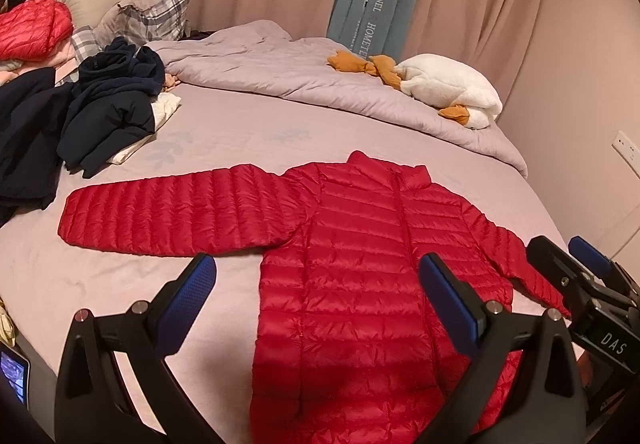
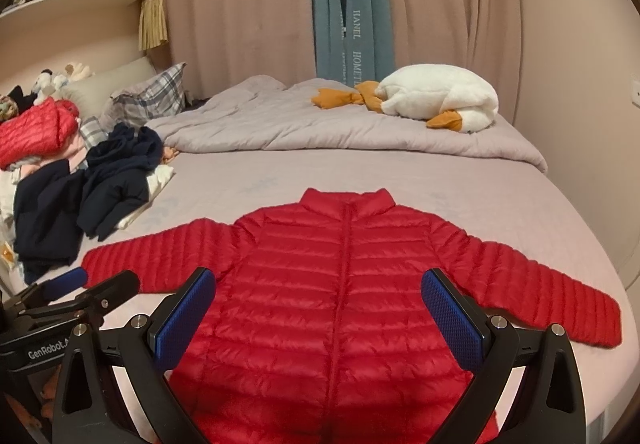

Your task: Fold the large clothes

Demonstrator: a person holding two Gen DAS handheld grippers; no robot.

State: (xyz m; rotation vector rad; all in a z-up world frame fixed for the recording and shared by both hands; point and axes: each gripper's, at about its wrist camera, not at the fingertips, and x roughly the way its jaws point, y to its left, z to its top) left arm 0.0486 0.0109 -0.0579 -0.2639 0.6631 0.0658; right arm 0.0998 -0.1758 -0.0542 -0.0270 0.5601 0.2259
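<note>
Red puffer jacket (image 2: 344,284) lies flat and front-up on the bed (image 2: 500,204), zipped, collar pointing away from me, both sleeves spread out to the sides. My left tongs (image 1: 316,298) and right tongs (image 2: 318,310) both hang released over the jacket's lower half, jaws wide apart, gripping nothing. Dark clothes pile (image 2: 80,200) sits off left, plush goose (image 2: 432,100) on the rumpled duvet (image 2: 280,124) at the far side.
</note>
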